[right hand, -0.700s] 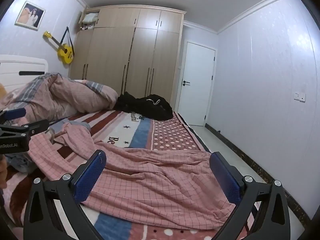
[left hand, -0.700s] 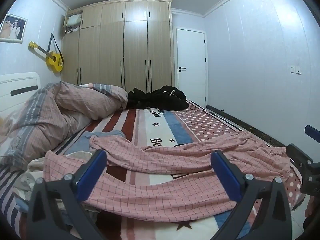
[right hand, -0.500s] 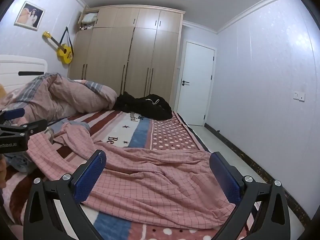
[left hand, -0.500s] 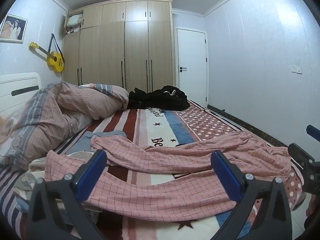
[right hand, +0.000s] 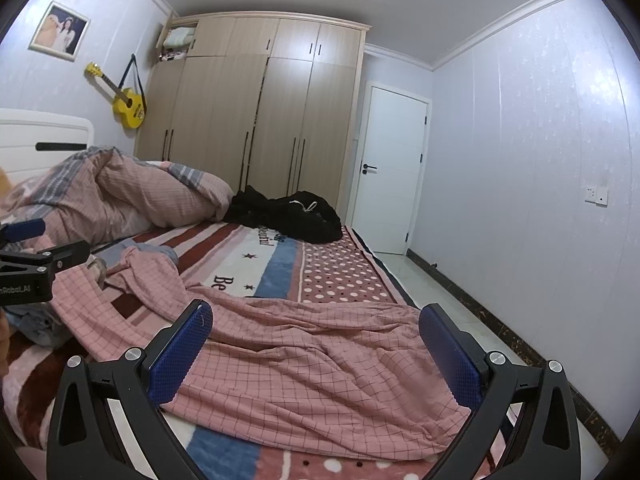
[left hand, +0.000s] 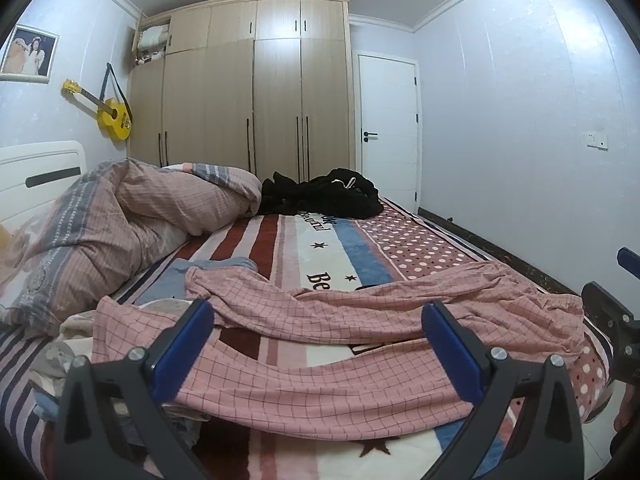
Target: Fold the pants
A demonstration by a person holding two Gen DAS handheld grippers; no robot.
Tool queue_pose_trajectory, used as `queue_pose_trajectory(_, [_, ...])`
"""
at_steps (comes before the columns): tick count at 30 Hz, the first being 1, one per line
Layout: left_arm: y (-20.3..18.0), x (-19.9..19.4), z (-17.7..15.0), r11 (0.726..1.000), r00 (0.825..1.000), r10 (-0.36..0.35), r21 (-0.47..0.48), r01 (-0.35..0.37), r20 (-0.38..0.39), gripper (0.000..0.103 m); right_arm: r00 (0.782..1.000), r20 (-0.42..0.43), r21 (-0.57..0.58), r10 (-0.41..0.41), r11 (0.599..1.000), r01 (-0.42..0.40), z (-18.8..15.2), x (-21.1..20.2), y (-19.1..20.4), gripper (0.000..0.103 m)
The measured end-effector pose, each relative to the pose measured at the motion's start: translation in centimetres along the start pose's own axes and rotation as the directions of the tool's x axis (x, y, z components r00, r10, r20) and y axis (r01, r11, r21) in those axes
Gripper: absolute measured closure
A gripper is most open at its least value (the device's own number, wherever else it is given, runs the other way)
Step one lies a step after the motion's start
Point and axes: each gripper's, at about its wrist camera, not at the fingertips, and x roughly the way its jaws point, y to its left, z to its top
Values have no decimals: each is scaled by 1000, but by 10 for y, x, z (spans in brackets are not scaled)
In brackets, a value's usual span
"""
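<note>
Pink checked pants lie spread across the near part of the bed, waist end toward the right edge, the two legs running left and slightly apart. My left gripper hovers wide open just above the nearer leg, nothing between its blue pads. My right gripper is wide open over the waist part, holding nothing. Each gripper shows at the edge of the other's view: the right gripper, the left gripper.
A striped and dotted blanket covers the bed. A bunched pink duvet lies at the left, black clothes at the far end. A small heap of other garments sits by the pant cuffs. Wardrobe, door and floor are behind and right.
</note>
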Motion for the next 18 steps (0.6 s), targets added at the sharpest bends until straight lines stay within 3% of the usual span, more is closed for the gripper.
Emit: queue_pose_trajectory(18, [4,6,-5,1000,1000,-17,-14,17,-25,1,1000,-11,12,-7,1000,7,-1,4,-2,0])
